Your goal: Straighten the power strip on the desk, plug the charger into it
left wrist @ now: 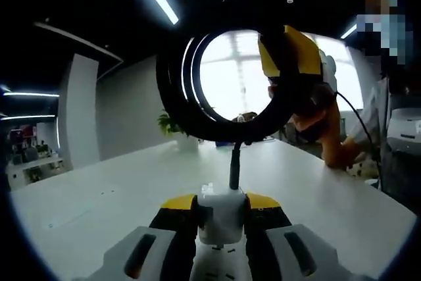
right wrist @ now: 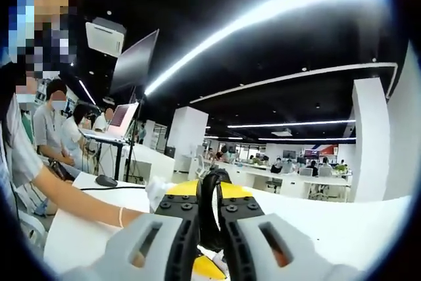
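Left gripper view: the left gripper (left wrist: pixel 222 218) rises from the bottom edge, its yellow-tipped black jaws clamped against both sides of a white charger (left wrist: pixel 222 214). A black cable (left wrist: pixel 197 106) leaves the top of the charger through a short stiff collar, then sweeps up into a large loop that frames the bright windows (left wrist: pixel 240 74) behind it. At the upper right of the loop, the right gripper (left wrist: pixel 289 57) comes into view with its yellow and black body close against the cable; a hand (left wrist: pixel 322 126) is behind it. Whether those jaws grip the cable cannot be told from here. Below lies a white desk (left wrist: pixel 118 195), bare where visible. A potted plant (left wrist: pixel 172 125) stands at the far edge of the desk. The power strip is not identifiable here.

Right gripper view: the right gripper (right wrist: pixel 210 218) points up and outward across an open office. Its jaws are drawn together on the black cable (right wrist: pixel 209 208), which runs as a loop between the black pads with yellow showing behind. A bare forearm (right wrist: pixel 79 205) reaches across the white desk (right wrist: pixel 342 228) from the left. A computer mouse (right wrist: pixel 105 180) rests on the desk at left. Seated people (right wrist: pixel 62 133) occupy workstations in the background, with a laptop (right wrist: pixel 123 116) on a stand.
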`<state>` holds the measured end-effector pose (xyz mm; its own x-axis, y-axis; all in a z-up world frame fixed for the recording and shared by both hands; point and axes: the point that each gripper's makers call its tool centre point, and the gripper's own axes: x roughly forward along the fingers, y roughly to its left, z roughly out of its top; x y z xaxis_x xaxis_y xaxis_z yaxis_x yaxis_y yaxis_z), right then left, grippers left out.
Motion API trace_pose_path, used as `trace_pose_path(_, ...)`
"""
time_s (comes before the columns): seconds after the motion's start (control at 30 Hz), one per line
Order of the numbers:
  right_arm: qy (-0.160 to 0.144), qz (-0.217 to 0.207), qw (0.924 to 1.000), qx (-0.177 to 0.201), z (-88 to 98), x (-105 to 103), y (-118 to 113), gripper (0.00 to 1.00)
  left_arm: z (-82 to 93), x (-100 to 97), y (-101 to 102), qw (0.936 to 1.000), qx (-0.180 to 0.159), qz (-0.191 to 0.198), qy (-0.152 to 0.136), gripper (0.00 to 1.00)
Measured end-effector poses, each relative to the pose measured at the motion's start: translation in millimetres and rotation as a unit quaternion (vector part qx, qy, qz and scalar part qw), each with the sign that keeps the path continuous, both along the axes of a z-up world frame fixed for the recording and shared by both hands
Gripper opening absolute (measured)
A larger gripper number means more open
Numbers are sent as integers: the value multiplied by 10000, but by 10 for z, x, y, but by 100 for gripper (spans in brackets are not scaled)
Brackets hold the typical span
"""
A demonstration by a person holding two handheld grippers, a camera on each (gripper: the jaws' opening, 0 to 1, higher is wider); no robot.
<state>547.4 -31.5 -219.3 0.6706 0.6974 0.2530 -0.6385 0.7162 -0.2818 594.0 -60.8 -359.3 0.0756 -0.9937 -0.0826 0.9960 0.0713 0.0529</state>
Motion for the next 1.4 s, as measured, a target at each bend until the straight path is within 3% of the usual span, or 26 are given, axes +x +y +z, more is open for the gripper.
trace_pose_path(0.1,-108,-397,9990,-200,-24,69,-79,21,-4,18,20,10000,-18,0,45,26)
trace_pose_path(0.17,-79,-460,9988,-142,-37,97,-104,26,-7,36,38,9999,-65,5,127,26)
trace_pose_path(0.2,-46,-484,9988,-107,-44,115,-126,27,-4,71,47,9992,-135,106,351,26)
trace_pose_path(0.4,154,-552,9980,277,-26,180,-268,26,-18,38,60,10000,40,-55,-2,26)
trace_pose_path(0.63,253,-637,9964,503,-15,226,-365,23,-21,62,75,9998,-3,-185,74,26)
trace_pose_path(0.67,240,-643,9963,512,-9,227,-368,23,-23,63,75,9997,18,-243,59,26)
trace_pose_path(0.7,235,-636,9964,517,-1,230,-371,23,-125,61,87,9989,337,-338,-9,26)
trace_pose_path(0.77,223,-646,9962,536,7,230,-378,23,-104,65,68,9992,201,-346,-44,26)
trace_pose_path(1.27,260,-678,9964,431,-51,248,-363,22,-122,37,99,9991,217,-332,-139,26)
trace_pose_path(1.4,280,-649,9967,408,-75,255,-354,22,-137,32,92,9993,246,-168,-242,26)
